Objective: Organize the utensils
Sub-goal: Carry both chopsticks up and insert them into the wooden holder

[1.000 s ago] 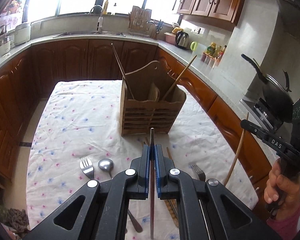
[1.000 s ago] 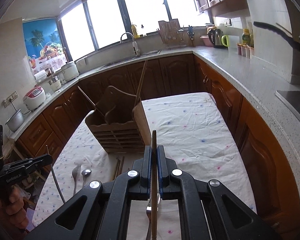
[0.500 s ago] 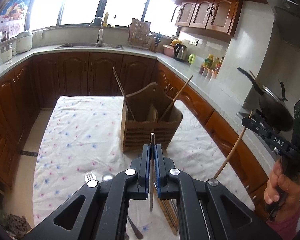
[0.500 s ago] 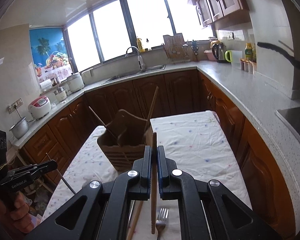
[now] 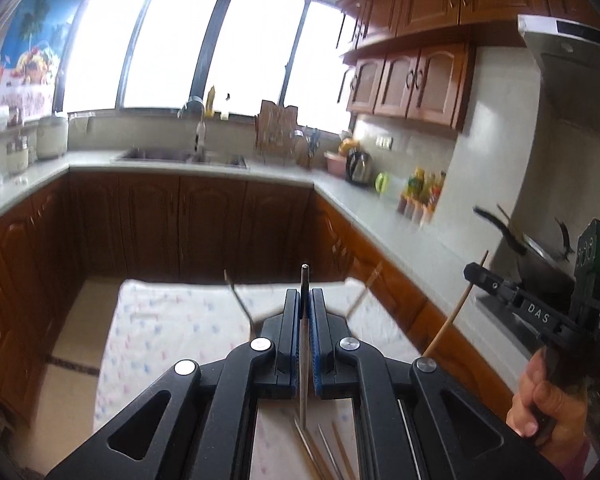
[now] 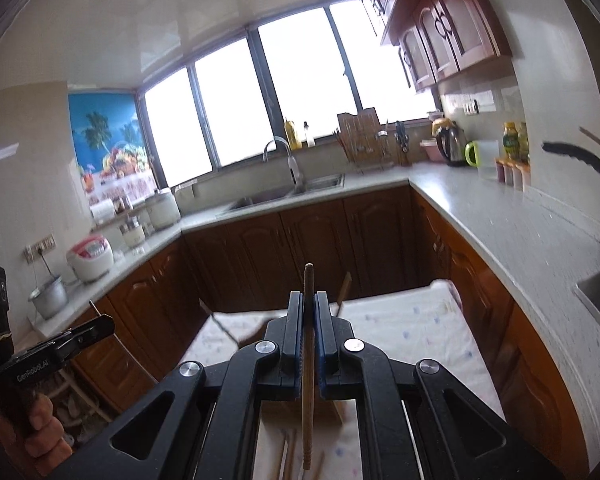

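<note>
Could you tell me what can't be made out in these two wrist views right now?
- Wooden utensil holder: both views, mostly hidden behind the hand-held grippers and blurred; its compartments can't be seen.
- Loose chopsticks on the tablecloth: left wrist view, cut off by the bottom edge; the count is unclear.
- Wooden chopstick in the right hand-held gripper: its lower end is blurred.

Two grippers are in view, the left gripper (image 5: 305,300) and the right gripper (image 6: 310,302), and each clamps one chopstick: a metal chopstick (image 5: 304,344) in the left, a wooden chopstick (image 6: 308,380) in the right. Two sticks, the left stick (image 5: 236,296) and the right stick (image 5: 364,292), rise at the table's (image 5: 160,320) far edge. About four loose chopsticks (image 5: 324,452) lie at its near edge. One kettle (image 6: 450,146) stands on the worktop (image 6: 480,208), and one tap (image 6: 290,160) at the sink.
</note>
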Demonstrator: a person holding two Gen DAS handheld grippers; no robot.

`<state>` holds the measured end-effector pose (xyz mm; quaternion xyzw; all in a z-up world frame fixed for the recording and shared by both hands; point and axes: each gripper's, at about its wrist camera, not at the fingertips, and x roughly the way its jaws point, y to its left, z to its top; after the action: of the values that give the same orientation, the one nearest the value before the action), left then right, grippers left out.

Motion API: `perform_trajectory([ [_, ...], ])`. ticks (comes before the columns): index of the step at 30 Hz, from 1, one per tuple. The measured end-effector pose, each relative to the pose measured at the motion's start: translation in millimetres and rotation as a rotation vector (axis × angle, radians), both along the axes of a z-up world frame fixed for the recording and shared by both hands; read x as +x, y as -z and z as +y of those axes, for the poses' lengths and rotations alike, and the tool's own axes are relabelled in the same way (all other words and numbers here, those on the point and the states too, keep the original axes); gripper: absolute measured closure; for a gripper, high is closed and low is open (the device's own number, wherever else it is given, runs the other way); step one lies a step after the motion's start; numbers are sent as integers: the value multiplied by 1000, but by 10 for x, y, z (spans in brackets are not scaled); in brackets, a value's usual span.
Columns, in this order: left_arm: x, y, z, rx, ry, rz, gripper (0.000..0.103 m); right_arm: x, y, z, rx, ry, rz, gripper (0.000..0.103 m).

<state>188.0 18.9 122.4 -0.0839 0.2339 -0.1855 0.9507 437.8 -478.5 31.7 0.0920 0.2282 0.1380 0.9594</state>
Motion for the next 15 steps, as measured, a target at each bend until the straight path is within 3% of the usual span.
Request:
perform_trajectory([
  [7,411,-63,27,-32,-58,-46,100,381,-181,44,51,31,-59,98],
  [15,893,443,-176,-43,-130,-10,100,784,130,10,70,78,-19,98],
])
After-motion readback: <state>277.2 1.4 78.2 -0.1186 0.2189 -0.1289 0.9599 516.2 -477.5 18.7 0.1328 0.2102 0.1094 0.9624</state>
